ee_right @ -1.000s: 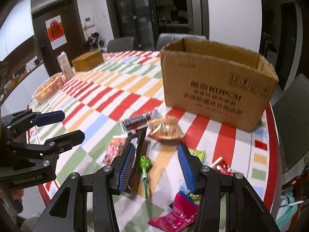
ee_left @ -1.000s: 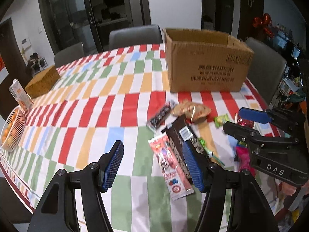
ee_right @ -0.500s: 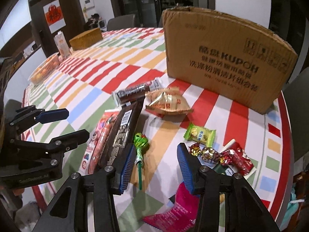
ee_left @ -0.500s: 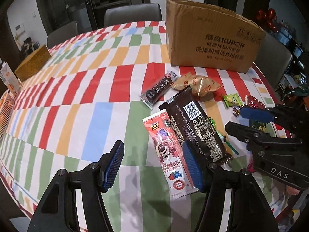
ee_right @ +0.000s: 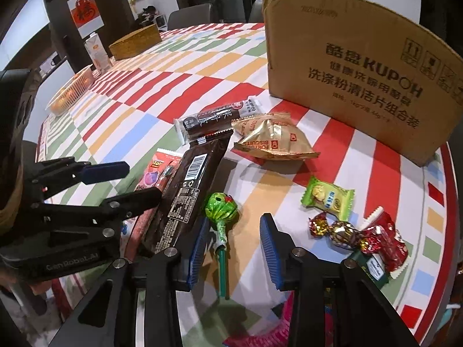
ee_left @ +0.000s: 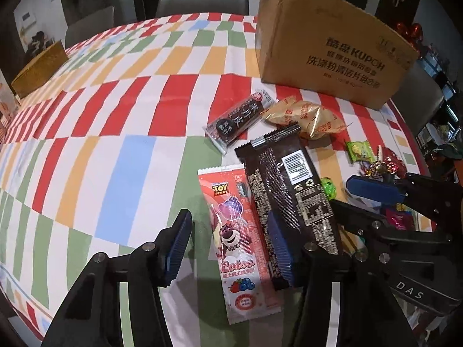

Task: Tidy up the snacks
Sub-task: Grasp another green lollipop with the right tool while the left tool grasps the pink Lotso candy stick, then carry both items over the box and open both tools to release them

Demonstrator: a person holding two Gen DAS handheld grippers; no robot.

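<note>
Both hand-held grippers, left [ee_left: 228, 245] and right [ee_right: 234, 248], have dropped lower, spread wide; brown wrapper [ee_left: 292, 185] lies between them.

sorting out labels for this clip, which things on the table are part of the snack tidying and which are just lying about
Part of the job:
cardboard box
pink snack packet
dark brown bar
gold biscuit pack
green lollipop
green candy
left gripper
right gripper

Lying about:
woven box
carton
fruit basket
</note>
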